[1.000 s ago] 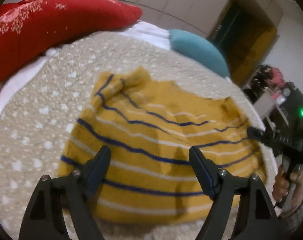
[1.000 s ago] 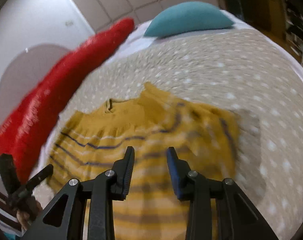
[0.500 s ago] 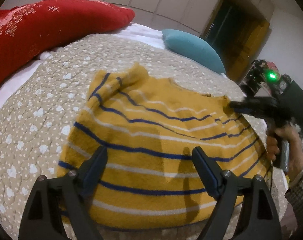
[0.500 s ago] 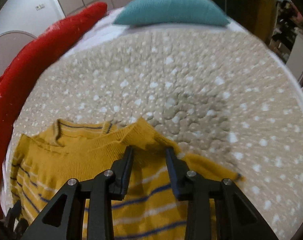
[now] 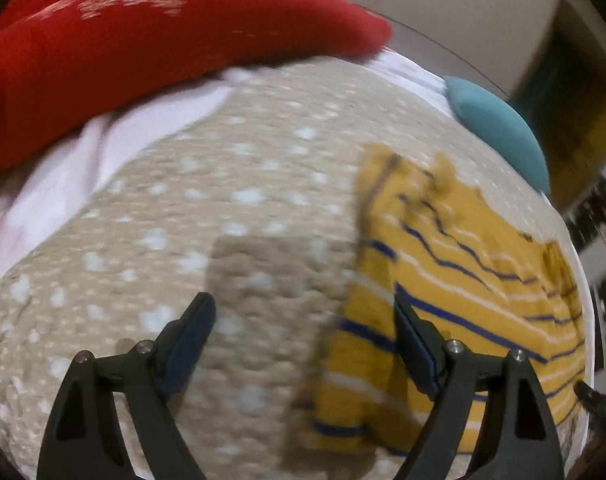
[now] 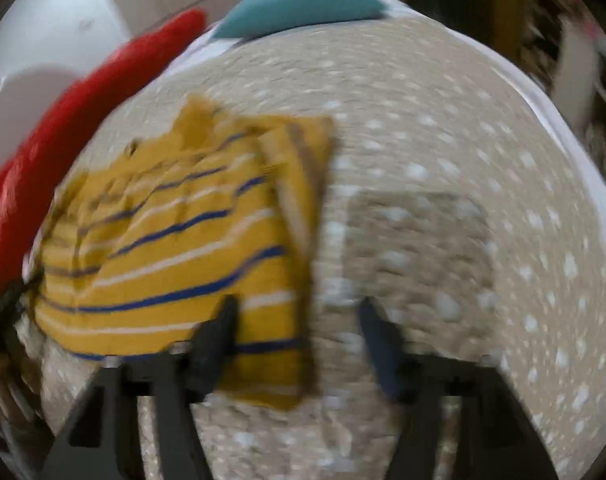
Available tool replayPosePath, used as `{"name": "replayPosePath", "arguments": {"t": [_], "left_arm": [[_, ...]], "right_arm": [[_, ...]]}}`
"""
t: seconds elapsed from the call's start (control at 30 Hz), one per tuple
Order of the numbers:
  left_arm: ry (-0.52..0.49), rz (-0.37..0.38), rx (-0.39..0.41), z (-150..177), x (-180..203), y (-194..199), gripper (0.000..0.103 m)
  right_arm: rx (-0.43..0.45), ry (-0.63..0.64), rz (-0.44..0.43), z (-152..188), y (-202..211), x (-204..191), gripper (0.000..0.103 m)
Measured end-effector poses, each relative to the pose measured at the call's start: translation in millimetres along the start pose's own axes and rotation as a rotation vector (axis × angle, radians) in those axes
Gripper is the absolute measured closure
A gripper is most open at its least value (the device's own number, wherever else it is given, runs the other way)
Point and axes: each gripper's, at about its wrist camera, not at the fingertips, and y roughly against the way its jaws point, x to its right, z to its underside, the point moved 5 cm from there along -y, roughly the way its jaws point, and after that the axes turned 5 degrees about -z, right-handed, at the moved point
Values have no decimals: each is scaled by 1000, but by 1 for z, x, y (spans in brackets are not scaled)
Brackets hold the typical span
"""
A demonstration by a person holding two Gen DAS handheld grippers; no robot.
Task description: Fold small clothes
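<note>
A small mustard-yellow sweater with blue and white stripes point(image 5: 463, 300) lies on the beige dotted bedspread point(image 5: 223, 240). In the left wrist view it is at the right; my left gripper point(image 5: 303, 332) is open and empty above the sweater's left edge. In the right wrist view the sweater point(image 6: 175, 248) is at the left, its right side folded over. My right gripper point(image 6: 299, 332) is open and empty above the sweater's right edge. Both views are blurred.
A long red pillow point(image 5: 143, 40) lies along the far left of the bed, also in the right wrist view point(image 6: 75, 120). A teal pillow point(image 5: 499, 132) sits at the head point(image 6: 303, 4). White sheet point(image 5: 83, 160) shows beside the bedspread. Furniture stands off the bed's right side.
My left gripper swung left, so the sweater now sits at the right of its view. My right gripper pulled back from the collar and opened wide; the sweater's right side lies folded over.
</note>
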Motion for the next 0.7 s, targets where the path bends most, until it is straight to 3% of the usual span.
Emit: {"name": "replayPosePath", "arguments": {"t": [0.07, 0.13, 0.2, 0.23, 0.4, 0.7], "left_arm": [[9, -33, 15, -1, -11, 3, 16], [19, -56, 25, -3, -19, 5, 16], [31, -162, 64, -7, -33, 9, 16], [44, -179, 75, -10, -41, 12, 16], [126, -152, 67, -15, -72, 15, 16], [145, -71, 66, -19, -83, 22, 16]], "right_arm": [[29, -47, -15, -1, 11, 5, 34], [69, -14, 6, -6, 25, -5, 34], [99, 47, 20, -9, 36, -24, 34], [112, 73, 13, -10, 40, -35, 34], [111, 208, -67, -8, 37, -115, 34], [-59, 534, -140, 48, -54, -269, 34]]}}
